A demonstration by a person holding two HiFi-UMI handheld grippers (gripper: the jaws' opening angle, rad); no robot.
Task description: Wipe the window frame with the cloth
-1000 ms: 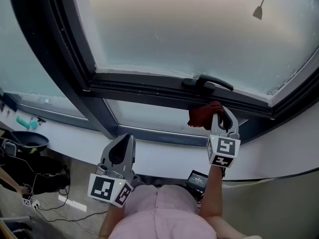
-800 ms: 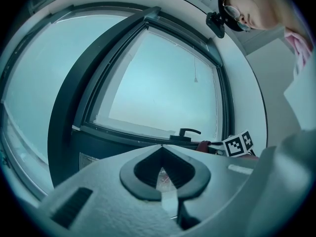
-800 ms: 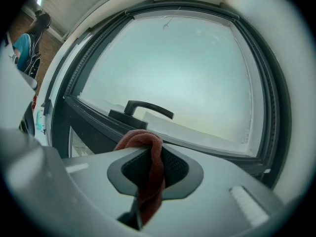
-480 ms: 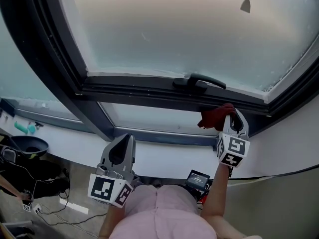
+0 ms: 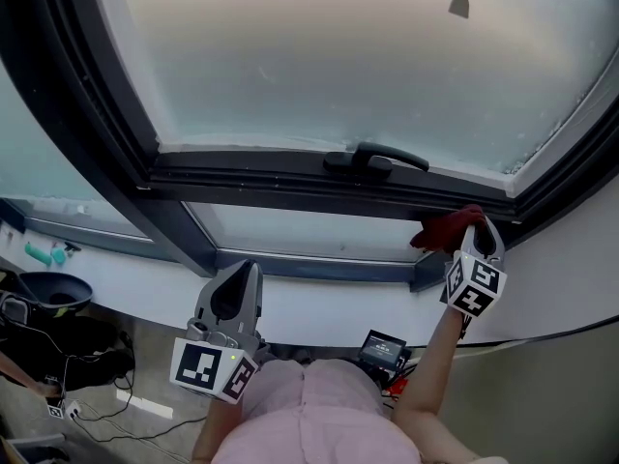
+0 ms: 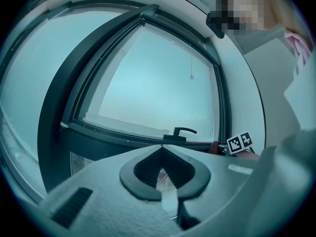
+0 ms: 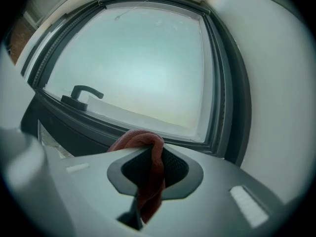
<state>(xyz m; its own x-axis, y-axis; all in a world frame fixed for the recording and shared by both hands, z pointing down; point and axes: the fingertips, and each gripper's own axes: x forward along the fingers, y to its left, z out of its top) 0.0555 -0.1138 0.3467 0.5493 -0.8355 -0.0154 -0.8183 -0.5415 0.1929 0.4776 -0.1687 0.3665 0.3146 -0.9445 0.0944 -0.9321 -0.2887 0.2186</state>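
Note:
A dark red cloth (image 5: 447,229) is pressed against the dark window frame (image 5: 280,180) near its lower right corner, and my right gripper (image 5: 474,232) is shut on it. In the right gripper view the red cloth (image 7: 148,172) hangs bunched between the closed jaws, with the frame's corner (image 7: 217,132) just ahead. My left gripper (image 5: 232,293) hangs low near the person's body, away from the frame, shut with nothing in it. The left gripper view shows its closed jaws and the far right gripper's marker cube (image 6: 239,143) by the frame.
A black window handle (image 5: 372,157) sits on the frame's lower bar, left of the cloth. A white sill (image 5: 319,303) runs below. A pull cord weight (image 5: 459,4) hangs before the glass. Cables and a dark bowl (image 5: 48,293) lie on the floor at left.
My right gripper has slid the cloth to the right along the lower frame bar, toward the corner. The left gripper has stayed in place.

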